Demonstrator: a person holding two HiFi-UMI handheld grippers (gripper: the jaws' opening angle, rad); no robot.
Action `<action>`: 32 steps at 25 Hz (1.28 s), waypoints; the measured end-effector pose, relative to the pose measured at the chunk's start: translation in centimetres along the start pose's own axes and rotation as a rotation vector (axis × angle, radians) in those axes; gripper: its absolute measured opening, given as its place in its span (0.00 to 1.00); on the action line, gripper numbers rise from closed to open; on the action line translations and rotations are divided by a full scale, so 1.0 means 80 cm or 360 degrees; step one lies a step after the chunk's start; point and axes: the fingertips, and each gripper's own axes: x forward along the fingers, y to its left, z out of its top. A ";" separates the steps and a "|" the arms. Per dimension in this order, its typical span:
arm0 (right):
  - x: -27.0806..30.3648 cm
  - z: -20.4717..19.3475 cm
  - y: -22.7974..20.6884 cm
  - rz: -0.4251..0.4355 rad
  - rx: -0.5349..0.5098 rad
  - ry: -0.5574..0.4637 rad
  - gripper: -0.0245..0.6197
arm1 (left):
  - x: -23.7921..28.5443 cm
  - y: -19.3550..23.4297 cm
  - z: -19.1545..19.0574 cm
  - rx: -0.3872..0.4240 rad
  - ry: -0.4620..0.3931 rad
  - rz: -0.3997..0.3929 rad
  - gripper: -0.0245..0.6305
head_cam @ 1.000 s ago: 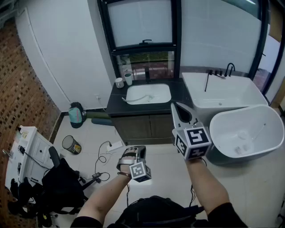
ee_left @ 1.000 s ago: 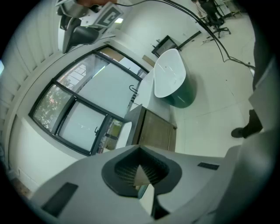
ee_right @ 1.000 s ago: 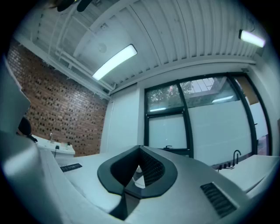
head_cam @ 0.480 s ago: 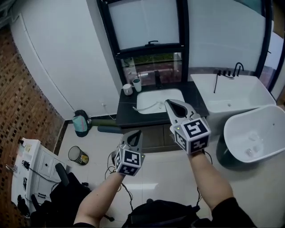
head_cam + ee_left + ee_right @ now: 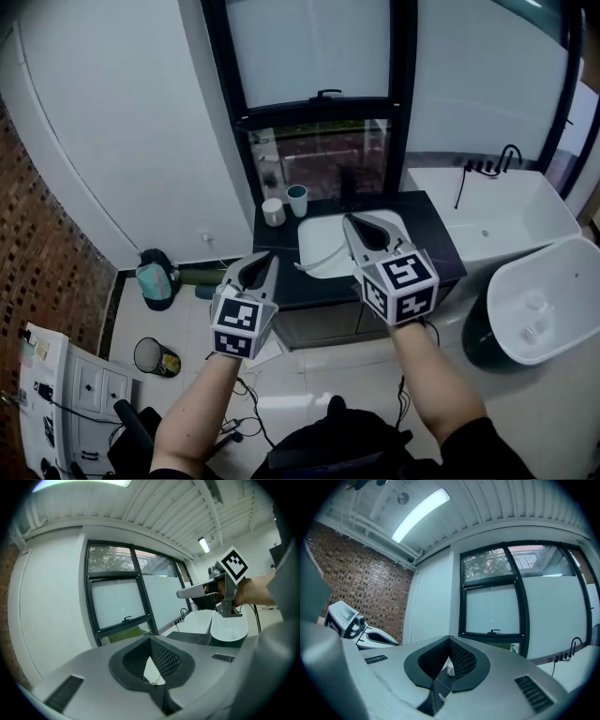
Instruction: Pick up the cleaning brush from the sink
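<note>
Both our jaws are shut, with nothing in them — left gripper (image 5: 262,258) low and left of the middle, right gripper (image 5: 354,221) at the middle. The cleaning brush (image 5: 314,263) lies in the white sink (image 5: 323,239), mid-frame, partly behind the right gripper. It looks thin, light and stiff — maybe wet and slippery. We think its handle's middle is best to grab.

The left gripper (image 5: 151,641), jaws together and empty, faces a black-framed window (image 5: 117,606), while the right gripper (image 5: 183,593) hangs above a white tub (image 5: 228,627).
</note>
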 end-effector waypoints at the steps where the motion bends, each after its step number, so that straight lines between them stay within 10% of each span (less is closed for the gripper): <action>1: 0.037 -0.004 -0.011 -0.0005 0.0017 0.0013 0.05 | 0.023 0.027 -0.004 -0.0022 0.0009 -0.0003 0.04; 8: 0.246 -0.050 -0.086 -0.0140 0.0140 0.0138 0.13 | 0.172 0.180 -0.040 -0.0091 0.0062 -0.0083 0.04; 10: 0.302 -0.076 -0.103 -0.0193 0.0168 0.0216 0.29 | 0.219 0.221 -0.055 -0.0089 0.0064 -0.0148 0.04; 18: 0.465 -0.190 -0.156 -0.0607 0.0381 0.0422 0.29 | 0.371 0.349 -0.130 -0.0096 0.0064 -0.0473 0.06; 32: 0.522 -0.568 -0.270 -0.1223 0.1076 0.1180 0.41 | 0.593 0.338 -0.321 -0.0450 0.0627 -0.0609 0.12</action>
